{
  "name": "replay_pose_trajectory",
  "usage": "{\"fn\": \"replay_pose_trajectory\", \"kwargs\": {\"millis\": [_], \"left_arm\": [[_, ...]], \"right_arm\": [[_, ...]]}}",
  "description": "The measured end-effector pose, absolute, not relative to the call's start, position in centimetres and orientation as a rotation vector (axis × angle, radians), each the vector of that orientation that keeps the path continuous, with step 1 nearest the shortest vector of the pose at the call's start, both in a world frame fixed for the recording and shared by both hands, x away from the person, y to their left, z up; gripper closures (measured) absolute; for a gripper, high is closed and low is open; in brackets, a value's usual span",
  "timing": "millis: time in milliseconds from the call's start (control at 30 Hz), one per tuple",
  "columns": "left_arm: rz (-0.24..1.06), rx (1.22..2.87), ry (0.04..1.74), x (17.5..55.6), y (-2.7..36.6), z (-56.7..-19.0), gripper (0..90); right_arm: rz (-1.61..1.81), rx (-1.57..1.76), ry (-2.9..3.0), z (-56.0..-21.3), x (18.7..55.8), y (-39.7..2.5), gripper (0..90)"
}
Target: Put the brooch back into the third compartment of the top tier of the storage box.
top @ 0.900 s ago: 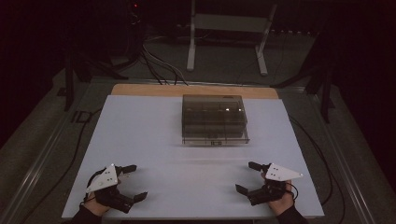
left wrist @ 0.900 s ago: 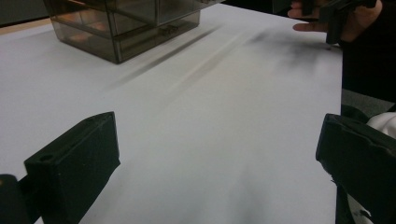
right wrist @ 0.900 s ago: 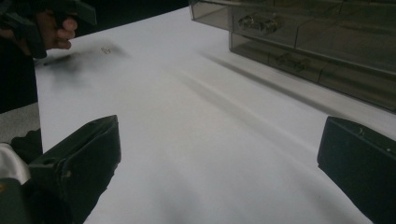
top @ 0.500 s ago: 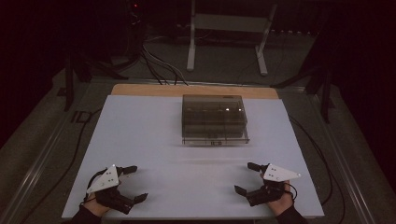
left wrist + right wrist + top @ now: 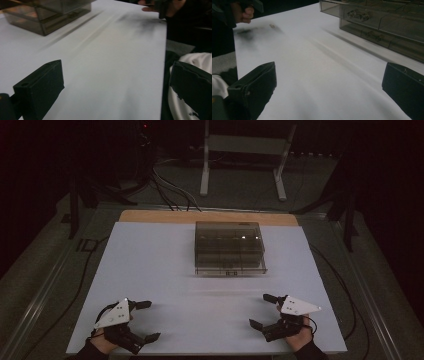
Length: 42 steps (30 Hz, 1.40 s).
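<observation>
Evidently unlabelled, the smoky drawer box (image 5: pixel 229 247) sits well beyond left gripper (image 5: pixel 146 321) and right gripper (image 5: pixel 263 310), fingers spread

**Matt black jaws, smoky clear plastic**

My left gripper (image 5: pixel 144 321) and my right gripper (image 5: pixel 262 311) carried jaws of matt black plastic, slightly grainy, the right jaw in the left gripper view scuffed pale along its edge. Each bore a flat, pale grey top plate with a dull sheen. The table (image 5: pixel 150 265) wore a smooth, matt white sheet, with a strip of bare light wood (image 5: pixel 150 216) at its far edge. The drawer box (image 5: pixel 229 248), far across the sheet, looked like smoke-tinted transparent plastic, glossy enough to catch glints, and its drawer handles (image 5: pixel 358 15) shone like clear plastic.
</observation>
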State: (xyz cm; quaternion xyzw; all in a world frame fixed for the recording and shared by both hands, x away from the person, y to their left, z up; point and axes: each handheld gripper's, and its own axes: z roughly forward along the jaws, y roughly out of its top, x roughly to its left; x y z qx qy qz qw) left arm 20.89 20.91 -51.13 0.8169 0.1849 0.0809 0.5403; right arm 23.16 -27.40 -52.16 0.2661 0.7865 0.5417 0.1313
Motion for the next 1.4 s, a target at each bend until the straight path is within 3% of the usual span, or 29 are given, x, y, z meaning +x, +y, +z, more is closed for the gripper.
{"fn": "replay_pose_trajectory", "kwargs": {"millis": [867,1400], "left_arm": [[0.233,1.847,0.458,21.7,22.0,-48.0,0.6],[0.344,1.784,0.640,23.7,24.9,-47.8,0.6]], "right_arm": [[1.595,0.765,2.263,-51.9,23.0,-27.4,0.0],[1.597,0.779,2.263,-51.9,23.0,-27.5,0.0]]}}
